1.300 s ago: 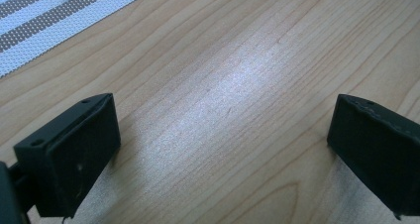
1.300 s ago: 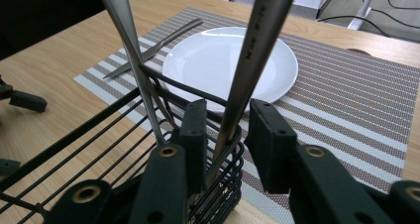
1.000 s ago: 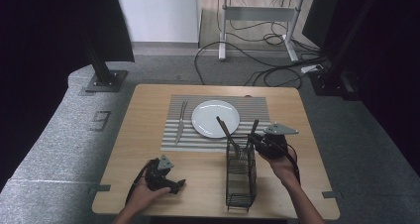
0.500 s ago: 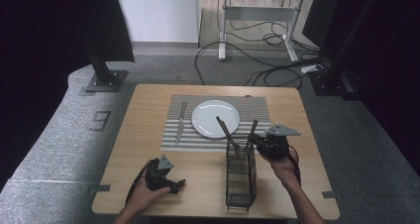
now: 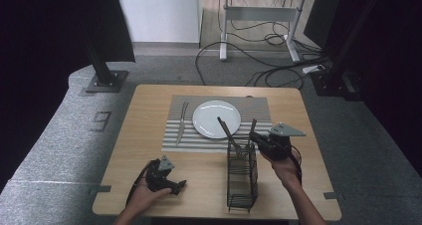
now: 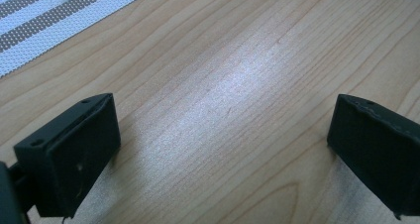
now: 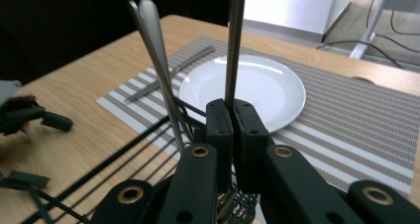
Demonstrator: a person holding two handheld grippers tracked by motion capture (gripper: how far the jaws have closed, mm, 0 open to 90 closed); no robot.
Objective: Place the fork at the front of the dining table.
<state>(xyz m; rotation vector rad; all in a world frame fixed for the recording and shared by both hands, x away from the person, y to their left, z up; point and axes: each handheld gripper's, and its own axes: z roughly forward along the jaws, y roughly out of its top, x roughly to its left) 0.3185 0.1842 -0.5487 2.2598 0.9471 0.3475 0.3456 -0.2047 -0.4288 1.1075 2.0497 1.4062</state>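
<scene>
I see the wooden worktop (image 5: 149,135) carrying a striped placemat (image 5: 259,110) toward twelve o'clock, a black wire basket (image 5: 242,177) at about five o'clock, and my left tool (image 5: 175,185) resting at seven o'clock.

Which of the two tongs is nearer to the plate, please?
The right. The right tongs sit just off the plate's near-right edge, shut on a utensil handle in the wire caddy. The left tongs rest open by the table's near-left edge.

My claw (image 7: 232,116): jaws closed on an upright utensil handle (image 7: 235,40).
Behind it: white plate (image 7: 257,90) on striped placemat (image 7: 356,130), fork (image 7: 171,71) alongside.
</scene>
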